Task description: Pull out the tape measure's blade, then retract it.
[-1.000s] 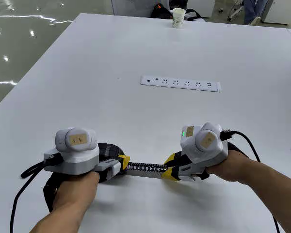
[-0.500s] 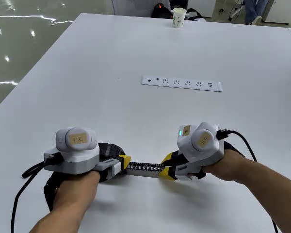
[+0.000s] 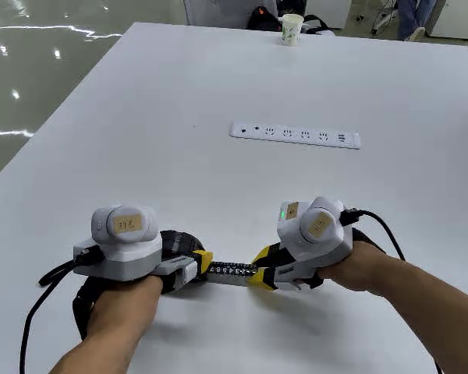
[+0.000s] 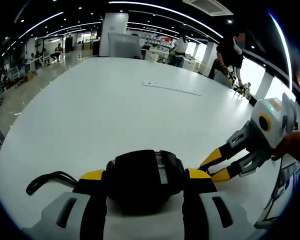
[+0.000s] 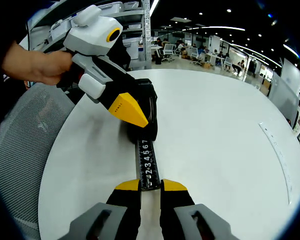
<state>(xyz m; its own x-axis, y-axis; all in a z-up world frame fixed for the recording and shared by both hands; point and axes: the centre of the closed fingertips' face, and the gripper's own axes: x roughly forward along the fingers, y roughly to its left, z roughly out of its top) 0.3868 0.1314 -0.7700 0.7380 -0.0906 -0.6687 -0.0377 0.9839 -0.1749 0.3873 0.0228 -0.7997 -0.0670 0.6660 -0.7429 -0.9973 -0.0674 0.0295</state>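
My left gripper [image 3: 189, 266] is clamping the tape measure [image 4: 142, 172], right gripper [image 5: 150, 186] pinching its blade [image 5: 146, 159]. A short stretch is showing; retraction looks unfinished.

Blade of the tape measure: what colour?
Black blade with white numerals; right gripper view shows it best.

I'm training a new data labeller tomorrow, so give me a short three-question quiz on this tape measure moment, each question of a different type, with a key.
1. True or false: the left tool is shut on the case of the black tape measure.
2. Multiple choice: what does the right tool pinch? A a screwdriver; B the blade, near its low numbers; C a pen.
3. Short answer: which sits farther across the white table from the tools, the power strip or the paper cup?
Key: 1 true; 2 B; 3 the paper cup.
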